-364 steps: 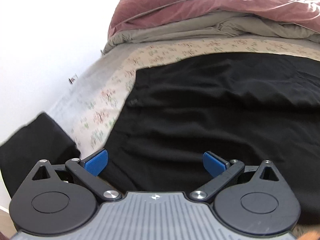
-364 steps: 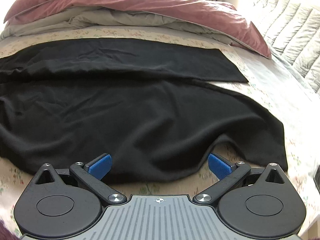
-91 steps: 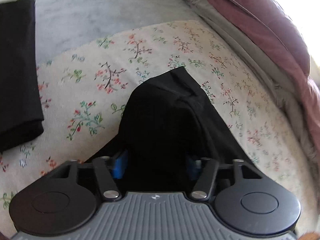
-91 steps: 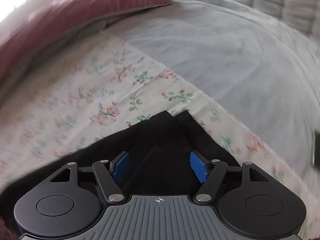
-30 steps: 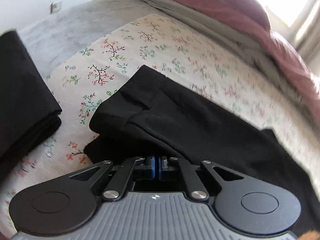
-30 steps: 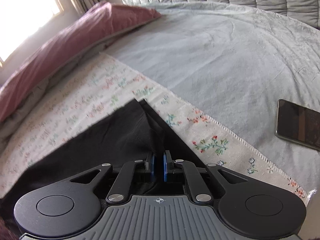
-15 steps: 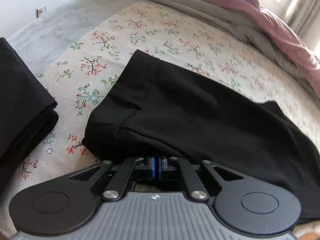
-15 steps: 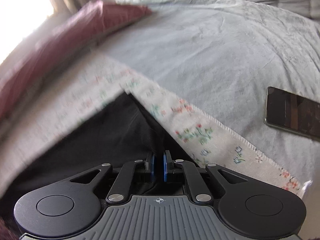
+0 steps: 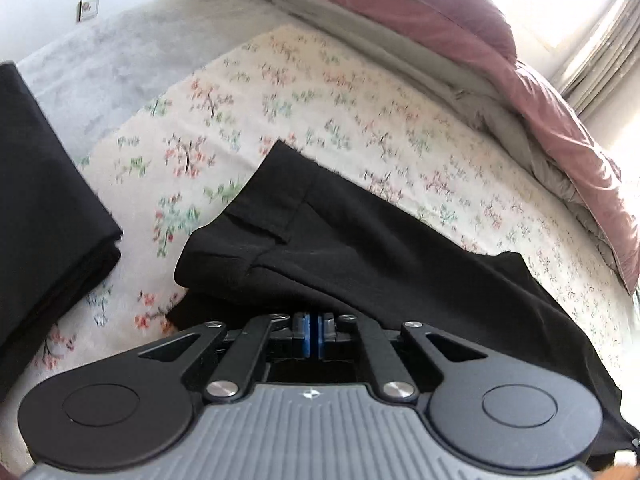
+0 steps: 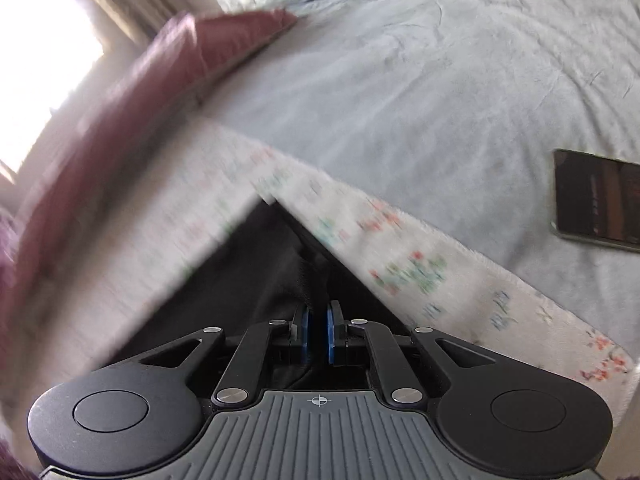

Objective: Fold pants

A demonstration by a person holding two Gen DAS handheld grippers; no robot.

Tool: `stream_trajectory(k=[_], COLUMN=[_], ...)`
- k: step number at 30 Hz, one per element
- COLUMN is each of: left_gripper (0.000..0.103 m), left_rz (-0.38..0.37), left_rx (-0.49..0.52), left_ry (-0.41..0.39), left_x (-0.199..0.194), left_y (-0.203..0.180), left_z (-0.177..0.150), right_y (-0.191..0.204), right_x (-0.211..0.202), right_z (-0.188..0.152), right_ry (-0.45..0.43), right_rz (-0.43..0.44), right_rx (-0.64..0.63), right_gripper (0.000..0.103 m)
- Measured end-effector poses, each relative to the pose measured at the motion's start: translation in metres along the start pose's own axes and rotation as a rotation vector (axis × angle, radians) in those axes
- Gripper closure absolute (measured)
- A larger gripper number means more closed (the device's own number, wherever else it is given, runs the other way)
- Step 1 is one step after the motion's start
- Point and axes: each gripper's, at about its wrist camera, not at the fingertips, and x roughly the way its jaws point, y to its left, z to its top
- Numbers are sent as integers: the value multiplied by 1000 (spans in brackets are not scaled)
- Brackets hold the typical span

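Black pants point(image 9: 380, 256) lie folded lengthwise on the floral sheet point(image 9: 320, 92), waistband end towards the left in the left wrist view. My left gripper point(image 9: 314, 334) is shut on the near edge of the pants at that end. In the right wrist view the other end of the pants point(image 10: 256, 264) forms a dark wedge on the sheet. My right gripper point(image 10: 317, 334) is shut on a bunch of the black fabric there, its blue pads point(image 10: 331, 334) pressed on the cloth.
A folded black garment point(image 9: 44, 208) lies at the left. A pink and grey duvet point(image 9: 460, 40) is piled along the far side. A dark phone point(image 10: 596, 200) lies on the pale grey blanket point(image 10: 420, 80) at the right. A padded headboard stands beyond.
Both grippers stay shut on the pants. The left view has shifted a little, with the pants lying more spread. The right view has swung sideways and is motion-blurred; the phone sits further right.
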Motion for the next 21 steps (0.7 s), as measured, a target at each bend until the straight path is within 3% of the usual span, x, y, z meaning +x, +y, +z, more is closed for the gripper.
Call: stream_trajectory(k=[3, 6, 8, 12, 13, 15, 16, 17, 19, 21], left_gripper=[78, 77, 75, 61, 48, 29, 24, 23, 22, 22], left_rz=[26, 45, 54, 83, 84, 78, 79, 95, 121, 125], left_rx=[40, 66, 99, 146, 162, 197, 214, 233, 263, 249], left_ry=[53, 130, 139, 142, 159, 193, 193, 179, 147, 98], left_x=[15, 36, 38, 32, 32, 30, 25, 19, 4, -14], left_y=[1, 9, 8, 0, -1, -1, 0, 0, 4, 11], left_z=[-14, -29, -32, -26, -26, -28, -29, -30, -28, -19], right_y=[11, 0, -10, -8, -6, -1, 3, 8, 20, 36], right_x=[-1, 19, 30, 27, 27, 24, 22, 18, 4, -8], right_z=[-2, -16, -27, -32, -32, -30, -30, -31, -36, -41], right_ry=[-7, 38, 69, 61, 64, 65, 59, 39, -42, -106], right_rz=[-53, -159, -190, -193, -202, -229, -261, -308, -401, -436], right_rx=[-93, -161, -177, -200, -212, -238, -262, -293, -362, -414], right_gripper=[97, 97, 97, 94, 89, 82, 73, 64, 58, 54])
